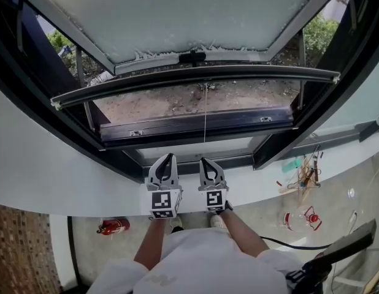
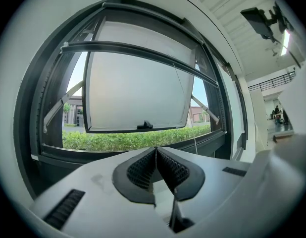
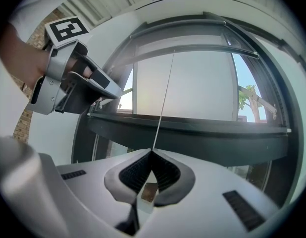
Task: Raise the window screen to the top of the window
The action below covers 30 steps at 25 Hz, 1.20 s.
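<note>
Pinching the thin pull cord (image 1: 205, 124) tight in the right gripper (image 1: 205, 162), down by the window frame's (image 1: 30, 60) bottom edge. Holding the left gripper (image 1: 169, 159) pressed together on nothing, just beside it. Looking at the window screen bar (image 1: 195, 78) sitting up near the top edge, a bit short of it.

The thin cord (image 1: 205, 115) fades out partway down the head view (too fine to follow); floor clutter (image 1: 303, 176) is too small to name.
</note>
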Each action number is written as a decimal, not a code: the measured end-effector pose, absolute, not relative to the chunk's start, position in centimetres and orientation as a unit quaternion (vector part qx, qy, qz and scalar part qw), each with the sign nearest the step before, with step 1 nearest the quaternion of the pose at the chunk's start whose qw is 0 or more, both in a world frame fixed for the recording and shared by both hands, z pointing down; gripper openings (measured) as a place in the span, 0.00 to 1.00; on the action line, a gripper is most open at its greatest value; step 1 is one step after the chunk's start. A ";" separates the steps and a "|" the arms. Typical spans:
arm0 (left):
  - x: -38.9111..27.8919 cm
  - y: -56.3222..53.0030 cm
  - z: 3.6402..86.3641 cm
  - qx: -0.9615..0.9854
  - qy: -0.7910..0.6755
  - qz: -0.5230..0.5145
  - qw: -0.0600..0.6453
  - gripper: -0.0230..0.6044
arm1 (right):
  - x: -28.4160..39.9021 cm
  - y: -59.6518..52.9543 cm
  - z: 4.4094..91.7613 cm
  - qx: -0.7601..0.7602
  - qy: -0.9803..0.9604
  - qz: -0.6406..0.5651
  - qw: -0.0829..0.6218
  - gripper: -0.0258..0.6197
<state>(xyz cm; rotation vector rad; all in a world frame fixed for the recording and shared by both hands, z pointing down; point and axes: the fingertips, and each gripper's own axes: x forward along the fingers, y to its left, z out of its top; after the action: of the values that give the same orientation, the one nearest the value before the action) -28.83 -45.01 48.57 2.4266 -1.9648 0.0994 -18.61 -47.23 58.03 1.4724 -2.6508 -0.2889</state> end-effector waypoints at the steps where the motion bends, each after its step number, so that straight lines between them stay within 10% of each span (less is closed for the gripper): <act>1: -28.9 -45.0 48.6 0.777 -0.629 0.033 0.007 0.05 | -18.7 -47.3 58.0 0.483 -0.869 -0.095 0.047 0.04; 30: -28.6 -44.8 48.2 0.780 -0.625 0.024 0.006 0.05 | -19.4 -48.6 49.4 0.484 -0.853 -0.190 -0.042 0.04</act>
<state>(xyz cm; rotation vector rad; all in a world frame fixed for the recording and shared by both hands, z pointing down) -28.65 -44.83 48.16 2.4423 -1.9554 0.0763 -19.45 -48.56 49.44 1.5631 -2.7541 -0.6135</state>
